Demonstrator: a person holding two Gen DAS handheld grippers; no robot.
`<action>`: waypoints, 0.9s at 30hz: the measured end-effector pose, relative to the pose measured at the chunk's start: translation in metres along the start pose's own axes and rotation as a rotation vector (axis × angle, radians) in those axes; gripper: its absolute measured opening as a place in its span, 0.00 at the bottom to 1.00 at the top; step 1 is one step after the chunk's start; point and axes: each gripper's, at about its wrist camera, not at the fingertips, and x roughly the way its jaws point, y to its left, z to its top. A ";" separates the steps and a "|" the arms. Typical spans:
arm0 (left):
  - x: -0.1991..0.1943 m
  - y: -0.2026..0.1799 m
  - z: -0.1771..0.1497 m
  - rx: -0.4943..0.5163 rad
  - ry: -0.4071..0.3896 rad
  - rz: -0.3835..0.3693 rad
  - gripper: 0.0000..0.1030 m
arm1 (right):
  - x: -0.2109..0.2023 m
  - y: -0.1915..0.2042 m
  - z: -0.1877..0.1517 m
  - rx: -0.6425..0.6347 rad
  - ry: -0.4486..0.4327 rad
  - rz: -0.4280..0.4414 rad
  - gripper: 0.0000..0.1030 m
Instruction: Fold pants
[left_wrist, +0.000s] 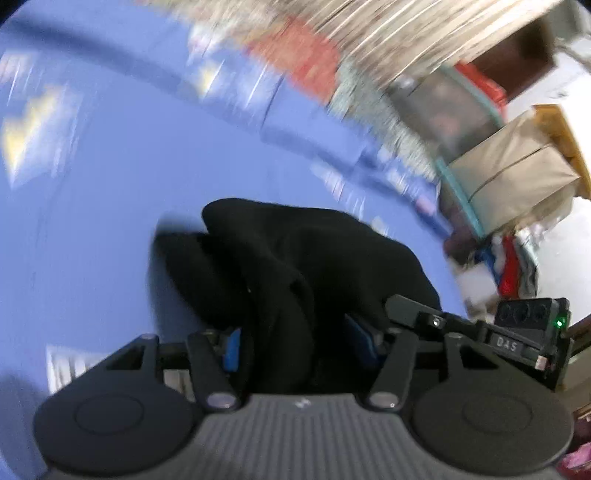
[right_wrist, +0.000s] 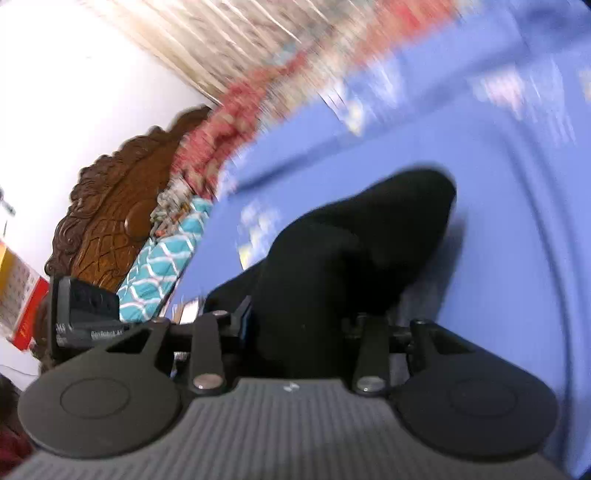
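The black pants (left_wrist: 295, 251) are bunched up on the blue bedsheet (left_wrist: 110, 184). In the left wrist view a thick fold of them fills the gap between the blue pads (left_wrist: 231, 349), and my left gripper (left_wrist: 295, 339) is shut on it. In the right wrist view the pants (right_wrist: 369, 240) rise in a hump off the sheet (right_wrist: 498, 258), with my right gripper (right_wrist: 303, 325) shut on another fold. Only its left pad (right_wrist: 245, 325) shows; cloth hides the other. Each gripper's body shows at the edge of the other's view. Both views are motion-blurred.
A carved wooden headboard (right_wrist: 110, 214) and a teal patterned pillow (right_wrist: 162, 258) lie left of the bed. A red patterned cloth (right_wrist: 236, 110) runs along the far side. A cardboard box (left_wrist: 517, 177) and a heap of clothes (left_wrist: 513, 266) stand off the bed's right edge.
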 end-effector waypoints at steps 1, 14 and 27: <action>-0.004 -0.008 0.018 0.055 -0.045 0.006 0.53 | -0.001 0.007 0.014 -0.023 -0.034 0.012 0.40; 0.165 0.022 0.127 0.156 -0.042 0.423 0.57 | 0.104 -0.084 0.122 -0.082 -0.082 -0.342 0.45; 0.124 -0.011 0.086 0.175 -0.076 0.576 0.68 | 0.047 -0.070 0.089 -0.027 -0.172 -0.475 0.70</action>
